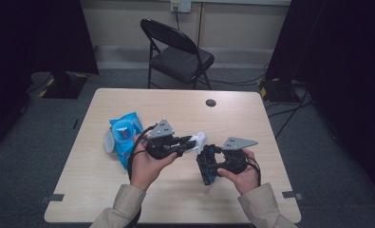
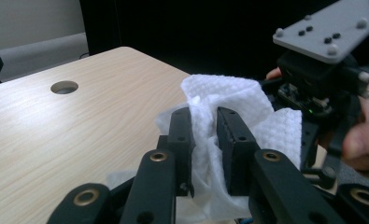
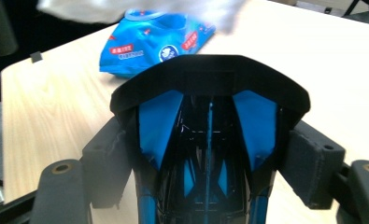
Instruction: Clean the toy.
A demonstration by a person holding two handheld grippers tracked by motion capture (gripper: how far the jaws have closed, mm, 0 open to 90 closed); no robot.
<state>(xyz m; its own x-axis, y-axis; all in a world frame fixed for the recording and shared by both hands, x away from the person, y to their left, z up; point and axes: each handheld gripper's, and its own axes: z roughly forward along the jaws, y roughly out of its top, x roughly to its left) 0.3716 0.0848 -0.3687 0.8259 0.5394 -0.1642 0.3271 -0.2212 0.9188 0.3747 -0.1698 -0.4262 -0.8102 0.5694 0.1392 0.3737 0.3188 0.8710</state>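
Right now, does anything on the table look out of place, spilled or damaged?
Nothing stands out. The left gripper pinches a white wipe, the right gripper clamps a black-and-blue object, and the blue wipes pack lies with its lid flipped open.

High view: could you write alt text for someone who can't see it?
A person at a wooden table holds a white wipe in the left hand-held gripper and a black-and-blue object in the right hand-held gripper. A blue wipes packet lies nearby.

Looks like a lab or recording room. Grey carpet tile floor (image 1: 42, 142), black curtains (image 1: 28, 38) at both sides, cables (image 1: 289, 109) trailing across the floor, a wall socket (image 1: 180, 5), one folding chair (image 1: 178, 54), and a plain wooden table (image 1: 175, 194) with a cable hole (image 1: 210, 102).
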